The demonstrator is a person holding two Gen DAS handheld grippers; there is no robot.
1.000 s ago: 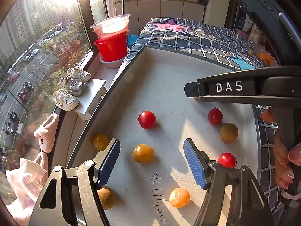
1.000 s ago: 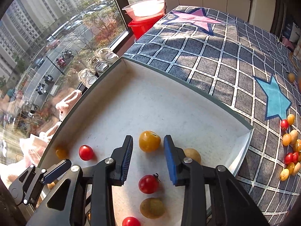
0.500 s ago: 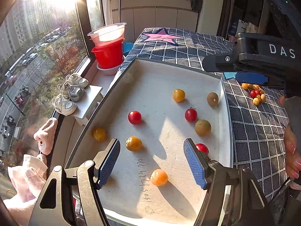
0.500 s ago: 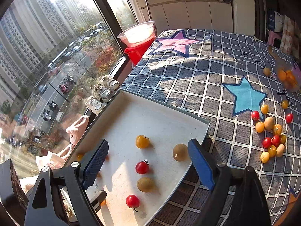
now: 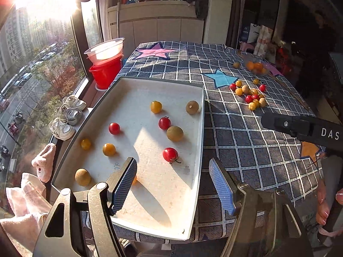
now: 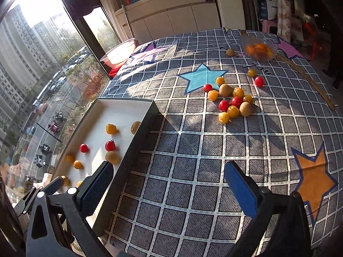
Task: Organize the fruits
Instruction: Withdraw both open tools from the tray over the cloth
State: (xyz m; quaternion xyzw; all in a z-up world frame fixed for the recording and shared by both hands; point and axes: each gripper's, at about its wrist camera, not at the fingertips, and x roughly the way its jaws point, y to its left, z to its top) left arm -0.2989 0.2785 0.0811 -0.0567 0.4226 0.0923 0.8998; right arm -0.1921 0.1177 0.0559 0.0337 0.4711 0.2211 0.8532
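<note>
A white tray [image 5: 150,194] at the table's left edge holds several red and yellow cherry tomatoes and brown round fruits, such as a red tomato [image 5: 170,154]. The tray also shows in the right wrist view [image 6: 100,115]. A loose pile of fruits [image 6: 232,101] lies on the checked cloth by the blue star; it also shows in the left wrist view [image 5: 250,96]. My left gripper [image 5: 173,184] is open and empty above the tray's near right rim. My right gripper [image 6: 169,190] is open and empty over the cloth, right of the tray.
A clear bowl of orange fruits [image 6: 258,49] stands at the far side, with one loose fruit [image 6: 230,52] beside it. Red and clear basins [image 5: 106,64] sit by the window. The tray's wall [image 6: 137,141] rises left of my right gripper. Shoes [image 5: 68,115] lie on the sill.
Both grippers have pulled back and up from the tray. The right gripper has opened wide, left a yellow tomato in the tray, and swung right over the cloth.
</note>
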